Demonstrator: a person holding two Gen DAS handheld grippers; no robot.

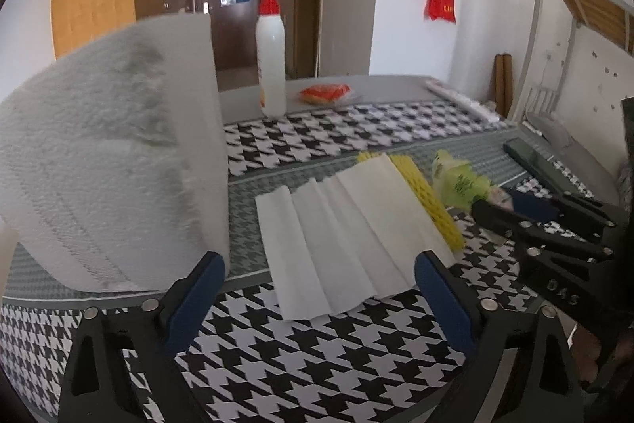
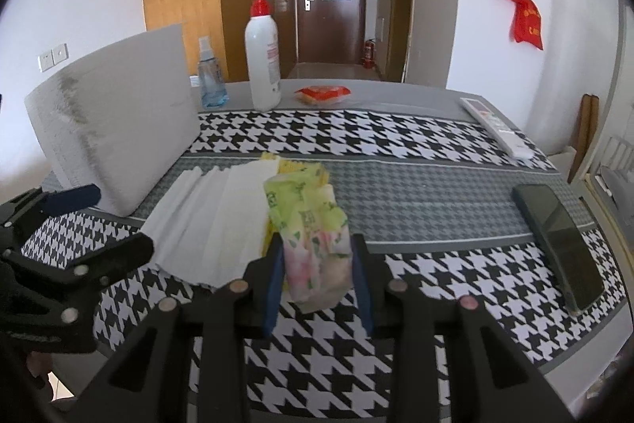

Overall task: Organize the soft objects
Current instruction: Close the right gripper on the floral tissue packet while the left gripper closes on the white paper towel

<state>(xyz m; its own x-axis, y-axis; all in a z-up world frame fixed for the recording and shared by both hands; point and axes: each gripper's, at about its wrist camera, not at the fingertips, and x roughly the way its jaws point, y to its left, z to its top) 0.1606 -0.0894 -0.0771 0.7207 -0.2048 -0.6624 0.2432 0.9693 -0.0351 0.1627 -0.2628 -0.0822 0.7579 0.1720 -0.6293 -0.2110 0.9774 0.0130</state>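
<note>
The right claw grips one green tissue pack between its pads, the left claw gapes beside it, one paper sheet ahead, one towel further left.

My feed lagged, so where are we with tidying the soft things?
Done: white tissues lie fanned flat over the yellow mesh. In hand: right tongs squeeze the green tissue pack. Left: left tongs are open and empty; the pack still needs placing.
</note>
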